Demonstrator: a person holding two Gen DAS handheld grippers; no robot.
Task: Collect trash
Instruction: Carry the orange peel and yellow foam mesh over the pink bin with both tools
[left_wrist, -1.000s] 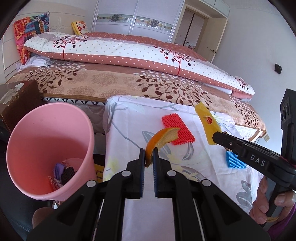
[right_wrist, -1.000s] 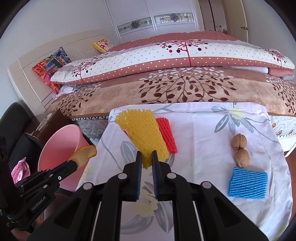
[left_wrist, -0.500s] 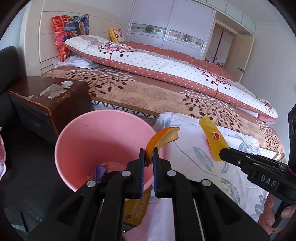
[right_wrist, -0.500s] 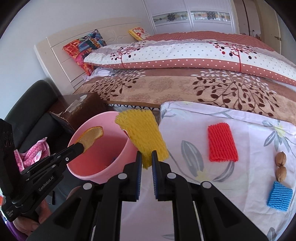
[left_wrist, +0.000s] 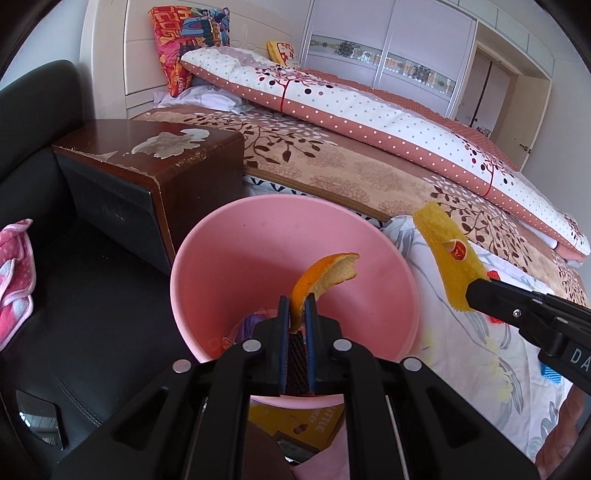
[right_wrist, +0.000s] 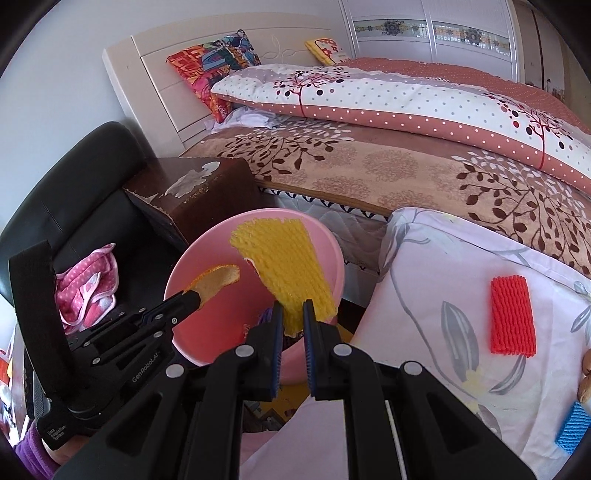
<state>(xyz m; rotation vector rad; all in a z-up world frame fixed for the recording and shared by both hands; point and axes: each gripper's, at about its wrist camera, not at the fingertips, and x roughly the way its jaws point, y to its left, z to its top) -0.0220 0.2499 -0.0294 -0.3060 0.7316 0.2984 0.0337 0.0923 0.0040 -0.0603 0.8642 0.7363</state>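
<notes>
Only the right wrist view shows the red foam net (right_wrist: 512, 315) lying flat on the floral-sheeted surface (right_wrist: 424, 280), at 3 o'clock from the pink bin (right_wrist: 184, 273), with a blue foam net (right_wrist: 574, 428) at the frame's 4 o'clock edge. Only the left wrist view shows the round sticker on the yellow foam net (left_wrist: 448, 266).

The left claw (left_wrist: 296, 308) is clenched on the orange peel (left_wrist: 325, 271), held over the bin's mouth and pointing steeply down. The right claw (right_wrist: 293, 312) is clenched on the yellow net's lower end, above the bin's 3 o'clock rim.

The left claw's body reads "GenRobot.AI" and "Data Acquisition System". A yellow box (left_wrist: 306, 424) under the bin shows "LITTLE".
</notes>
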